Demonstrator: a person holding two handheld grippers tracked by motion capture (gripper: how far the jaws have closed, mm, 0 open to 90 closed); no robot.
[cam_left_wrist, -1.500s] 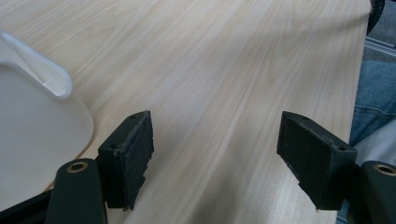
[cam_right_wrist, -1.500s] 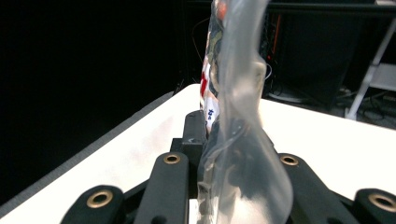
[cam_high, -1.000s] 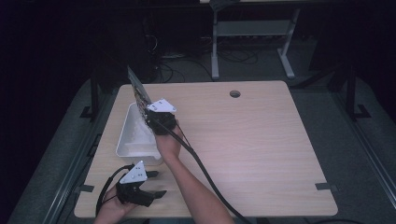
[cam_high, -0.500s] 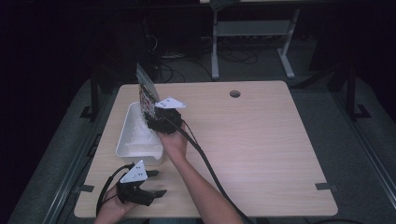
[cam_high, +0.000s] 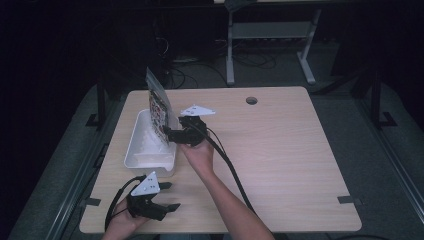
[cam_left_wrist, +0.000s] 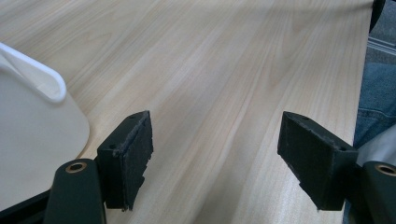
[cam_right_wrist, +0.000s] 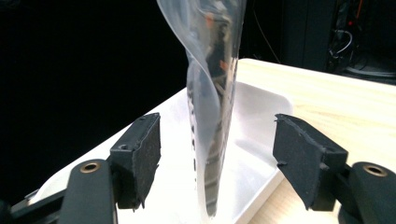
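A clear plastic bag (cam_high: 157, 106) with printed contents stands on edge in the white tray (cam_high: 150, 163) at the table's left. My right gripper (cam_high: 168, 134) is level with the bag's lower part, coming from the right. Its jaws have just been opening. In the right gripper view the bag (cam_right_wrist: 215, 93) hangs between the pads (cam_right_wrist: 145, 154) of the right gripper (cam_right_wrist: 217, 161) with a gap on each side, above the tray (cam_right_wrist: 264, 105). My left gripper (cam_high: 170, 196) rests open near the front edge, with bare wood between the jaws of the left gripper (cam_left_wrist: 217, 158), beside the tray (cam_left_wrist: 32, 135).
A round cable hole (cam_high: 251, 100) lies at the table's far middle. The right gripper's black cable (cam_high: 227, 162) trails across the wood toward the person. A metal frame (cam_high: 270, 35) stands on the dark floor behind the table.
The right gripper and the bag have shifted slightly right, and the bag stands steeper in the tray. The left gripper has stayed put.
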